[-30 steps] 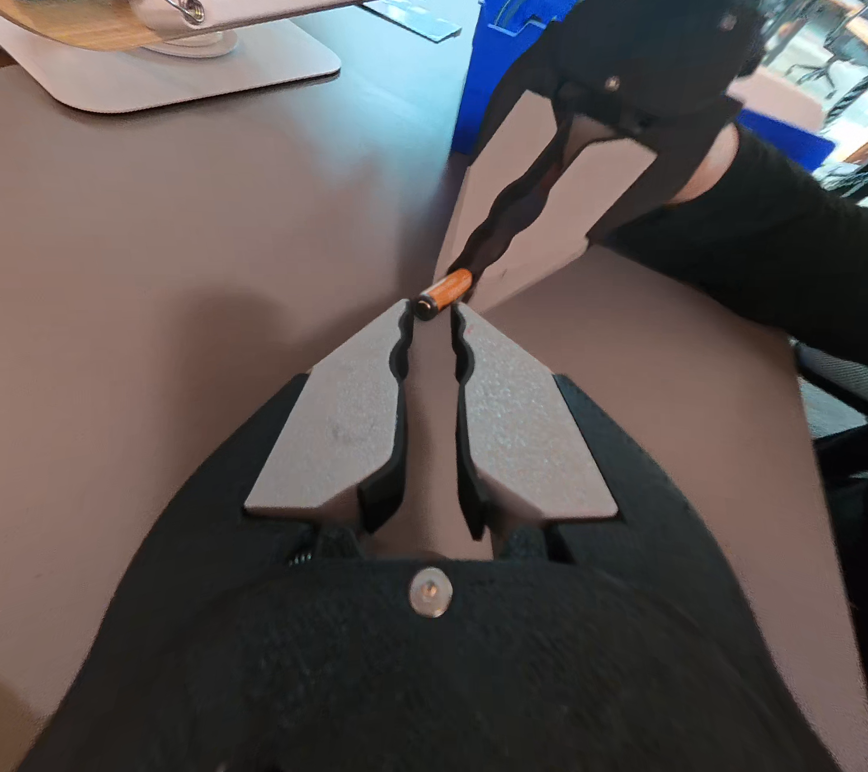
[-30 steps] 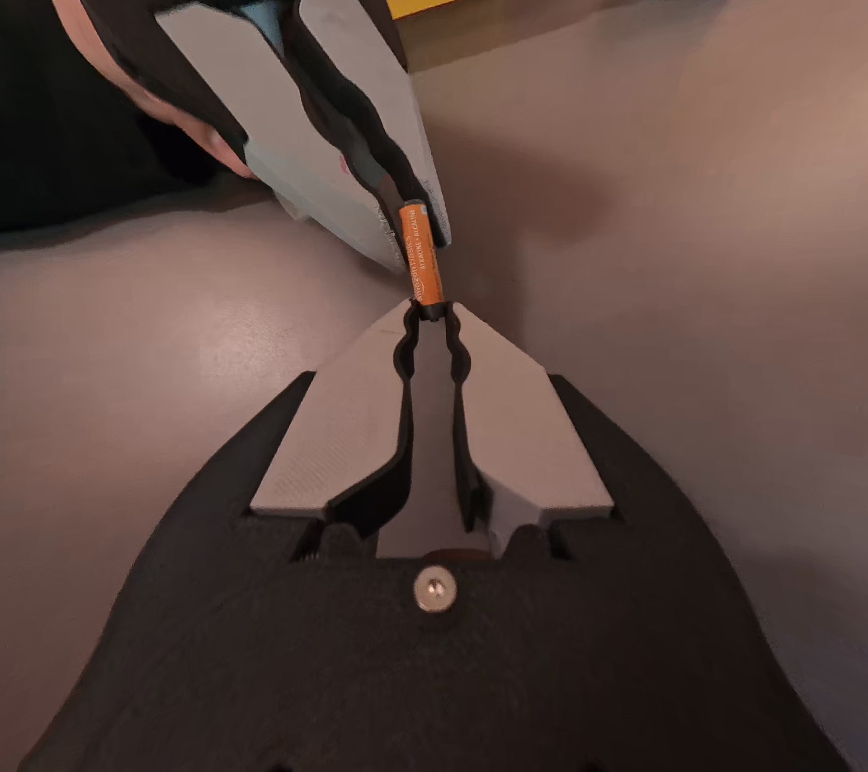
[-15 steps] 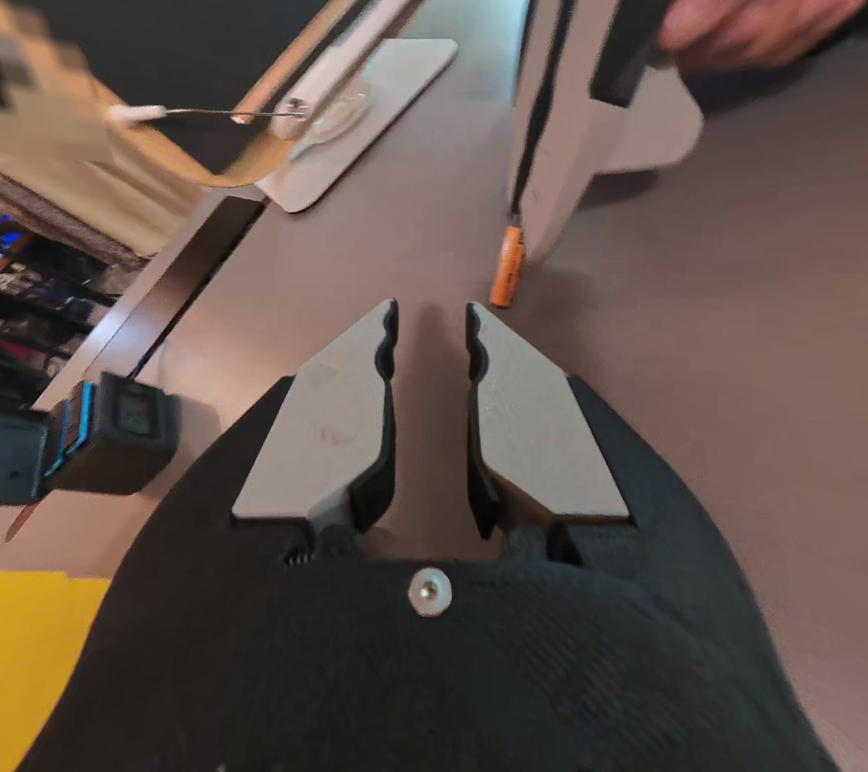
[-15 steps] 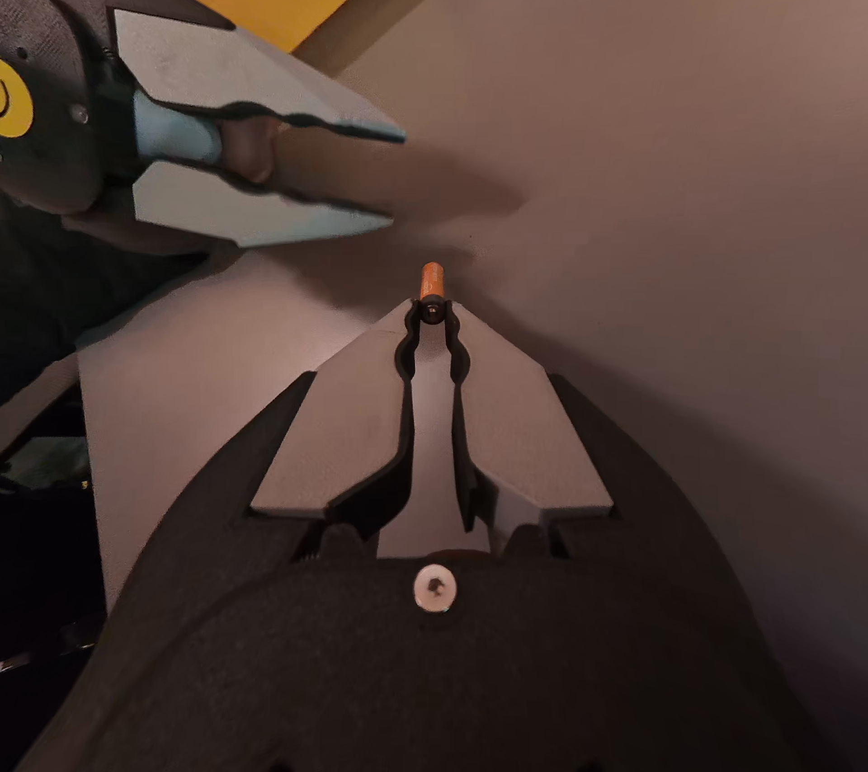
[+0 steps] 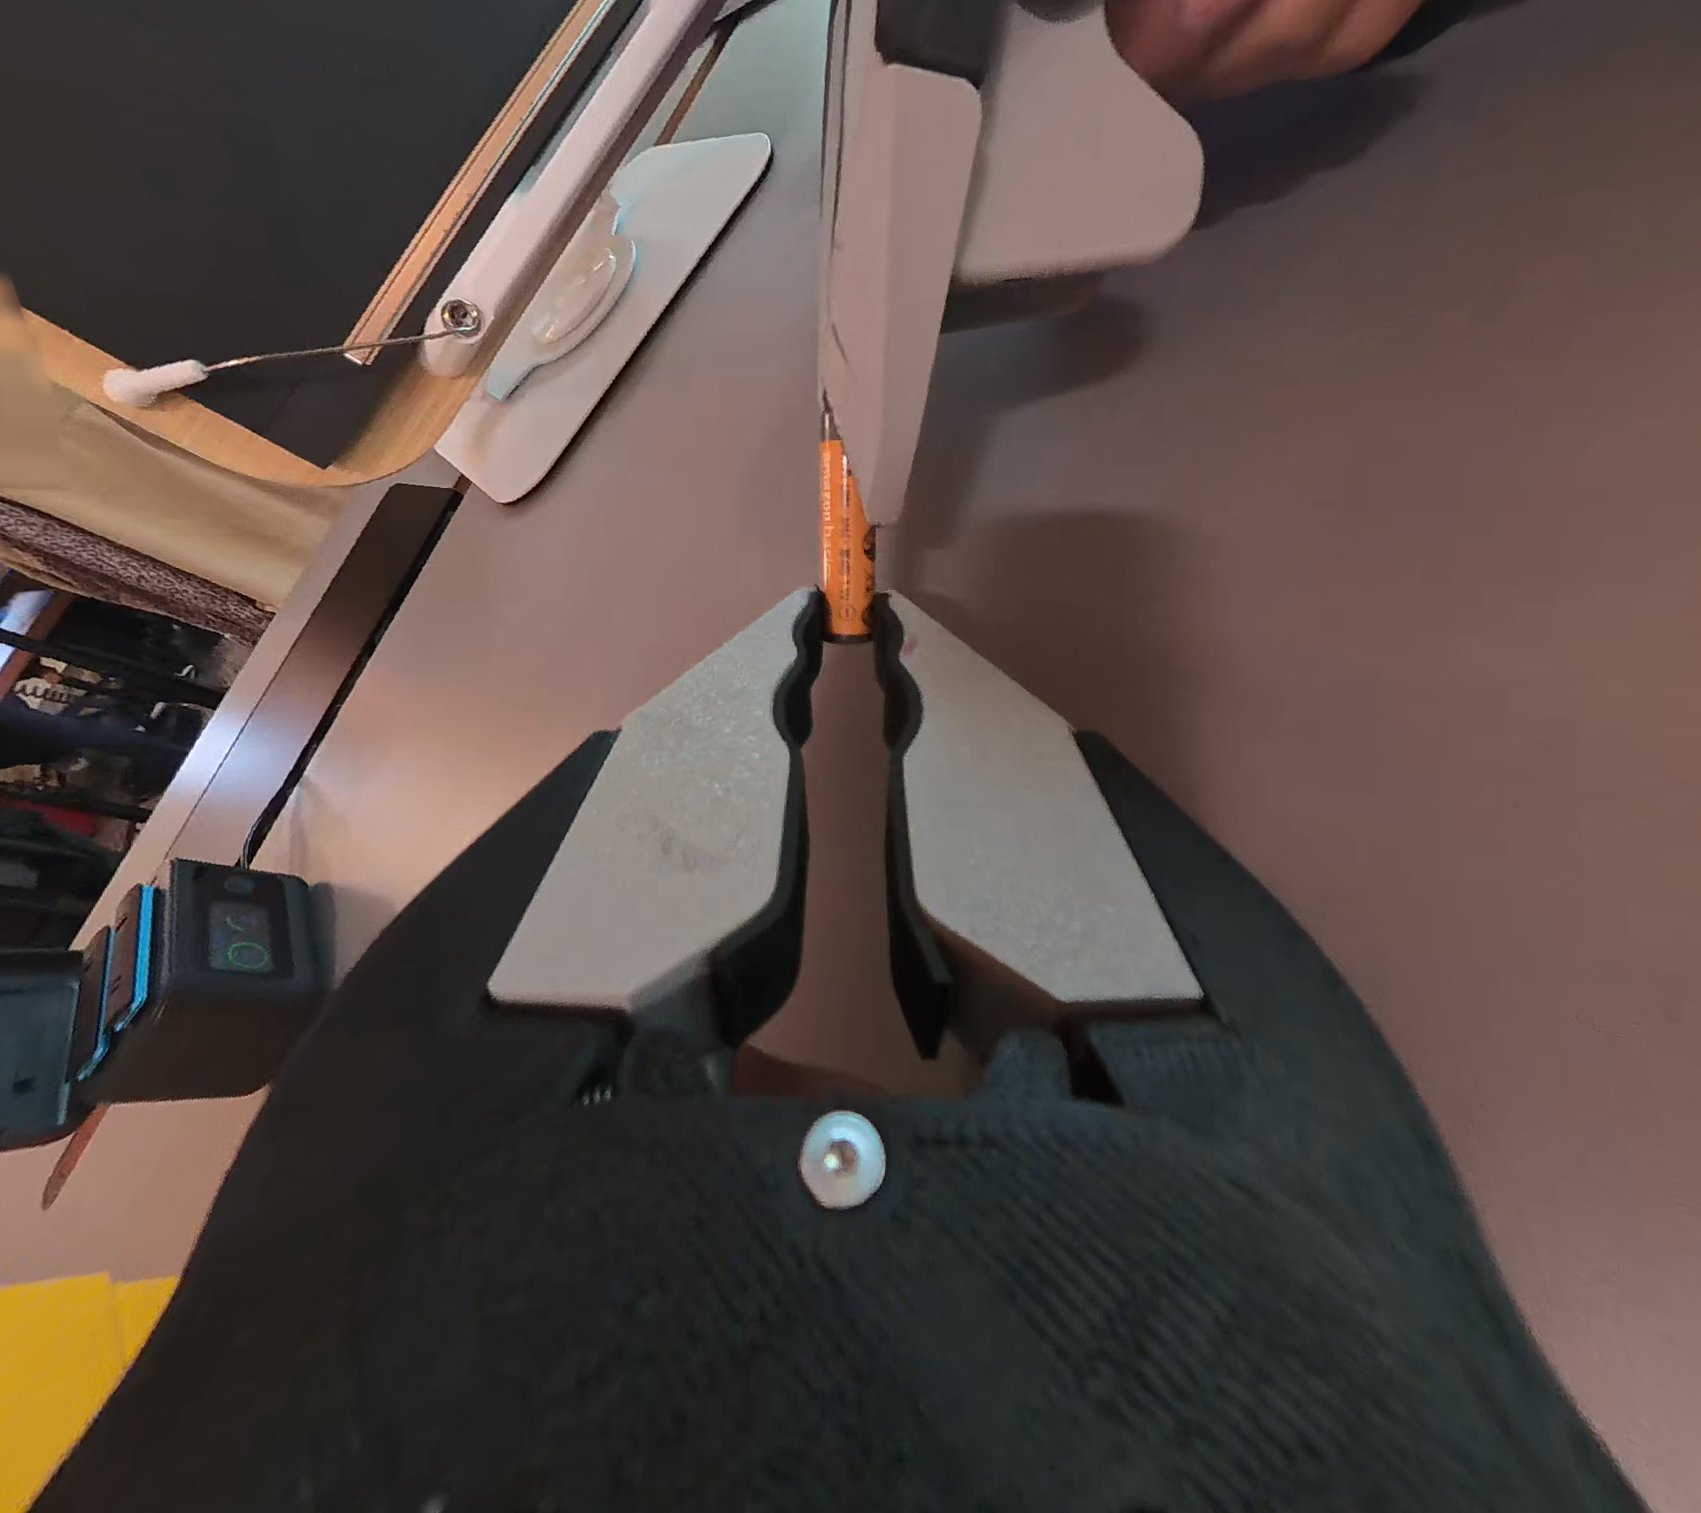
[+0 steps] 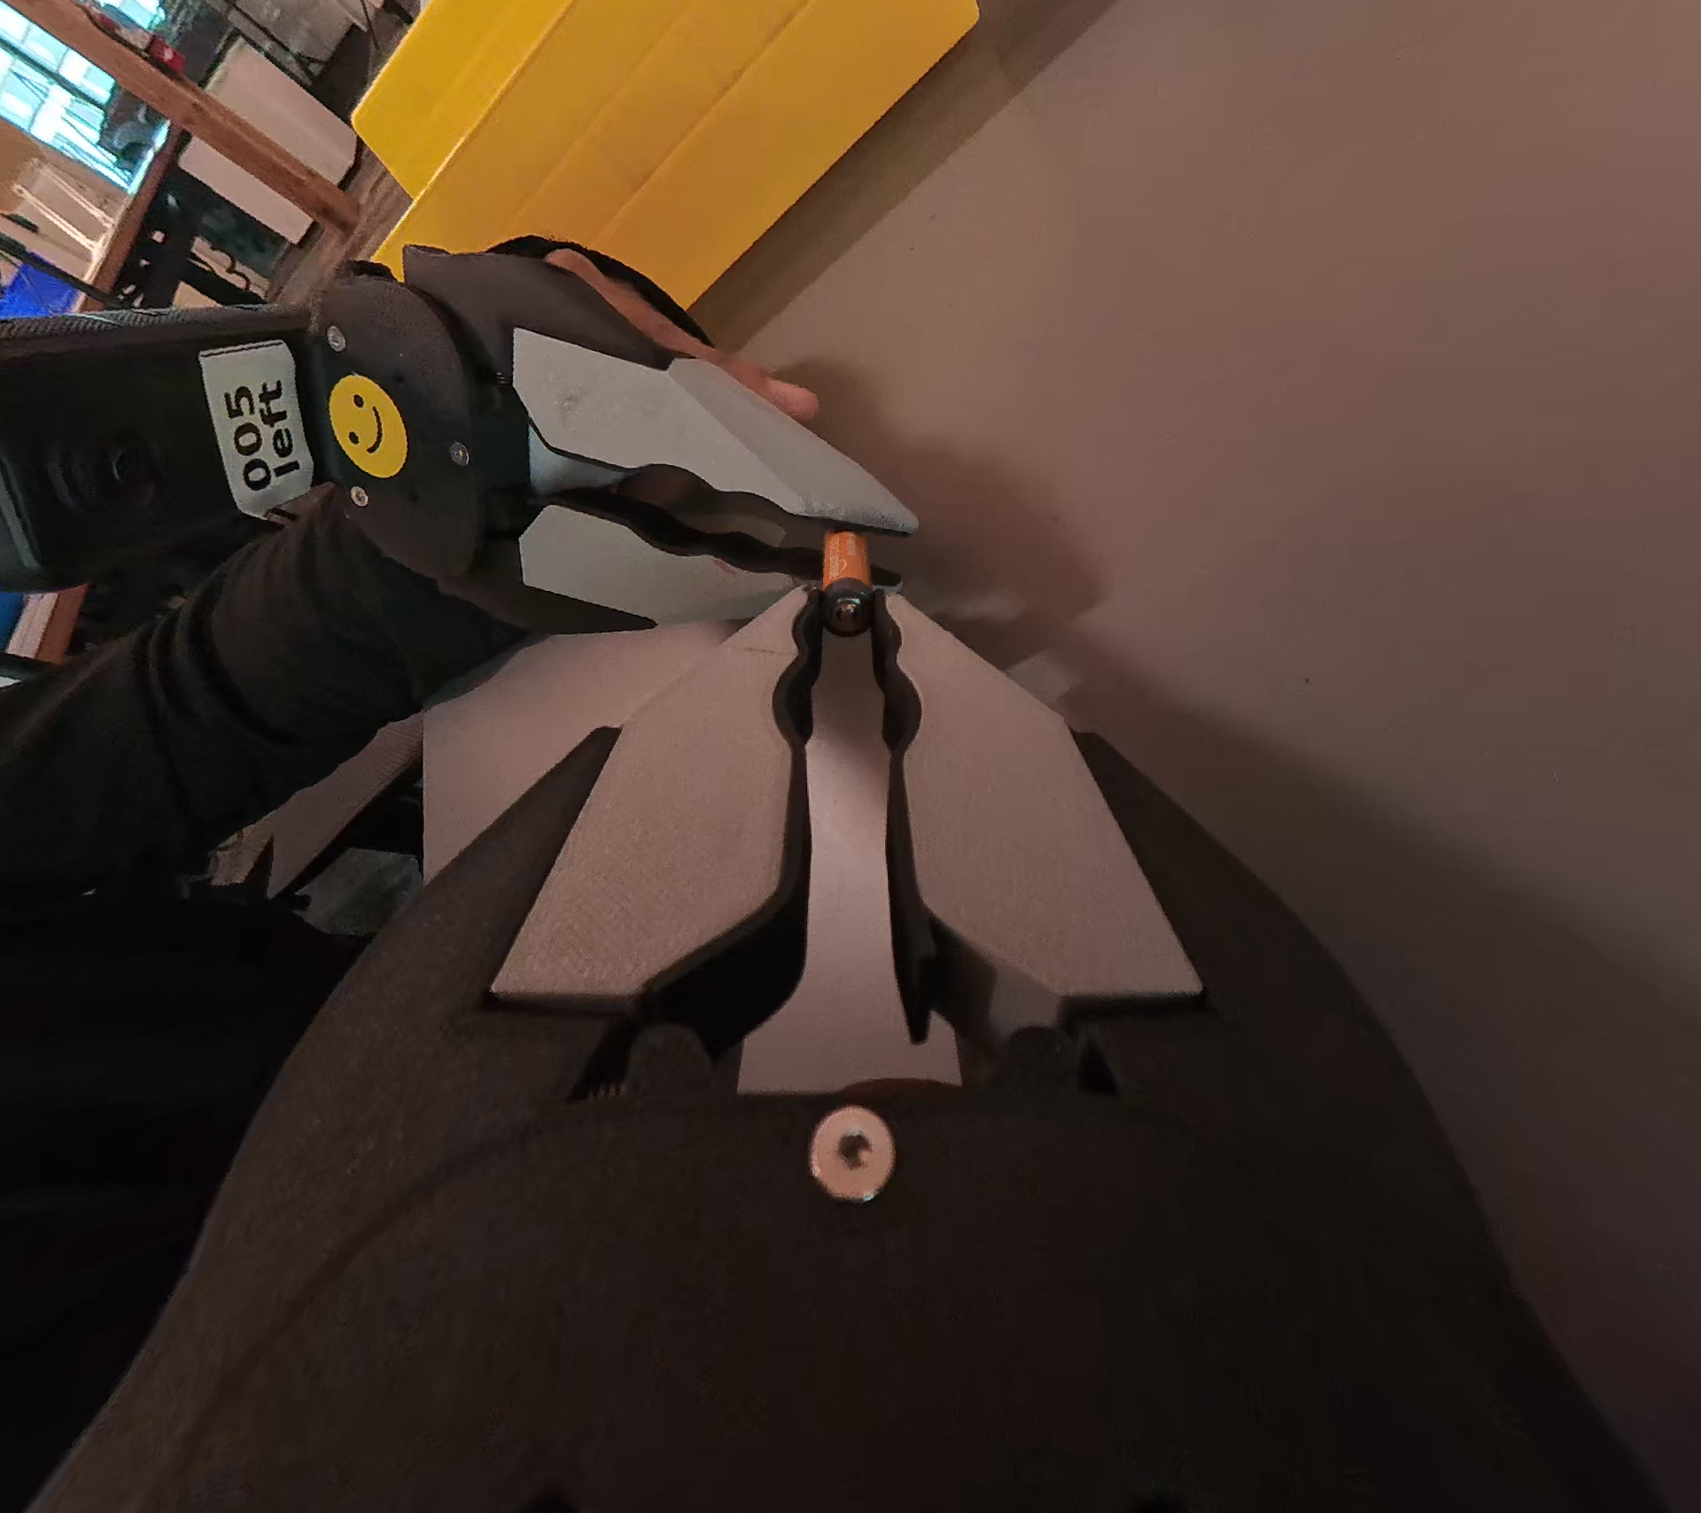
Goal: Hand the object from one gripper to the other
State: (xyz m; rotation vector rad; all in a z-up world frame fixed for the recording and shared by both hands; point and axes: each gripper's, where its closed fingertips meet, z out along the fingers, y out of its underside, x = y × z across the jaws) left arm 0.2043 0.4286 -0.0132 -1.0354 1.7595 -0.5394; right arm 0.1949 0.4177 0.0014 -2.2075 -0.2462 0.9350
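Monitor stand (image 5: pixel 635 254) is blocking worktop (image 5: pixel 1335 640) left of battery (image 5: pixel 845 548); right of battery lying bare.

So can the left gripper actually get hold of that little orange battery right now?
Probably yes: the battery already sits between the left gripper fingertips, nothing blocking. The right gripper grips its other end.

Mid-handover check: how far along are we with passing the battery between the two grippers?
Done: the approach. Both grippers are at the small orange cylindrical battery, held clear above the brown tabletop. In hand: the right gripper pinches one end, and the left gripper looks closed on the other end, so both seem to grip it. Left: one gripper must release and back away; neither has opened yet.
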